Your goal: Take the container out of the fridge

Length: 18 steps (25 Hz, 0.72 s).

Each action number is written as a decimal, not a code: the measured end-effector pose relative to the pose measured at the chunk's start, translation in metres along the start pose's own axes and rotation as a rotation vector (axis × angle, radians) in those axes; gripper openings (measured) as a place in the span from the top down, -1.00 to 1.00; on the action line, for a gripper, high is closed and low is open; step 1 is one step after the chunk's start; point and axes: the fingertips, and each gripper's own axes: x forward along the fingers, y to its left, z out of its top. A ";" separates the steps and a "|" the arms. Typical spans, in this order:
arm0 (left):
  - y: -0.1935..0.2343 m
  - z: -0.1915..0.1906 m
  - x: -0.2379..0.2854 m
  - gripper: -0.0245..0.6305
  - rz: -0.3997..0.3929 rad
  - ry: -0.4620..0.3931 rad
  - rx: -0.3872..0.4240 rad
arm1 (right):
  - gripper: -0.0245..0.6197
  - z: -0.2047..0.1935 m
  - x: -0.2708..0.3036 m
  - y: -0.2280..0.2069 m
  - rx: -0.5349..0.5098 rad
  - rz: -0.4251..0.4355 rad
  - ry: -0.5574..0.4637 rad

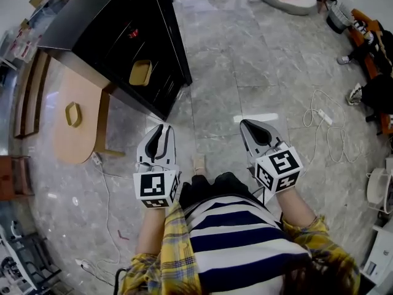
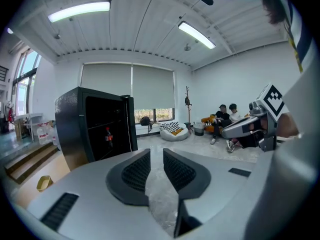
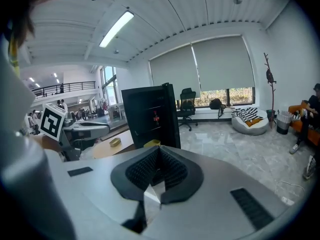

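Grey stone floor [image 1: 245, 72] fills most of the room. On it stands a big black fridge [image 1: 104, 23]. A pale wooden table [image 1: 70, 140] sits right beside the fridge, touching its side.

A person in a striped top [image 1: 245, 244] stands a little way out from the fridge and holds a tool in each hand. Both tools point toward the fridge but are well apart from it.

The left gripper [image 1: 161, 131] is the nearer one to the fridge. Its two jaws are a little apart, with a thin gap, and only the floor shows between them. The right gripper [image 1: 247, 123] is farther from the fridge. Its jaws are pressed together at the tips, with nothing pinched in them.

A yellow container [image 1: 140, 72] sits low at the front of the fridge. Neither tool touches it. I cannot tell if the fridge door is open. Another small yellow container [image 1: 73, 114] lies on the table next to the fridge.

Inside the fridge, higher up, stands a dark bottle [image 2: 107, 135] with a red label.
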 end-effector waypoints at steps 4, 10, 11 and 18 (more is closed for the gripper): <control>0.018 -0.003 0.022 0.59 -0.019 0.022 0.021 | 0.84 0.004 0.026 0.001 0.002 -0.008 0.028; 0.043 -0.008 0.054 0.57 -0.031 0.047 0.072 | 0.83 0.012 0.065 0.003 -0.005 -0.018 0.056; 0.046 -0.009 0.058 0.56 -0.035 0.051 0.078 | 0.84 0.013 0.071 0.003 -0.005 -0.019 0.060; 0.071 -0.022 0.085 0.54 -0.073 0.100 0.097 | 0.84 0.021 0.110 0.014 0.004 -0.022 0.076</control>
